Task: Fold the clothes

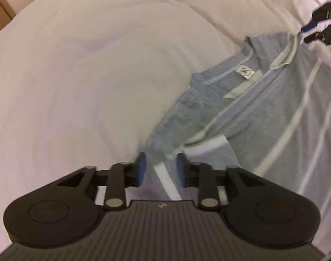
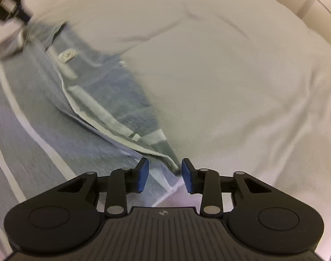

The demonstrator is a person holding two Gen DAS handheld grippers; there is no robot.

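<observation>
Blue-grey shirt [image 1: 263, 117] with pale stripes, on white sheet [image 1: 89, 87], right half of left wrist view, left half of right wrist view. Lying mostly flat, collar end far, label [image 1: 245, 72] showing inside neck. Placket or front edge turned over, running diagonally from collar toward near edge. Looks like a partial fold or just a flipped-open front; cannot tell which.

Progress: not a finished fold. Body spread wide, no compact stack, edges not squared. Fits either an early spread-and-align stage or a mid stage with one side flap turned in. Remaining, as a judgement: sides brought in, length halved, edges evened.

Left gripper [image 1: 161, 168]: fingers apart, stripe of fabric visible in the gap, pads on either side of near-left shirt edge. No clamp visible. Right gripper [image 2: 165, 175]: fingers apart too, folded edge corner running into the gap, not pinched as far as visible. Right gripper also visible far right in left view [image 1: 311, 31], at collar-side corner of shirt; too small there to confirm anything.

Fabric: thin knit, soft, some rumpling at left shoulder area, darker mottled patch there, possibly inside face showing. Stripes give a decent alignment reference. Sheet underneath creased, so likely drag when sliding.

Both views motion-blurred, right wrist worse; fine detail at hem unreliable.
</observation>
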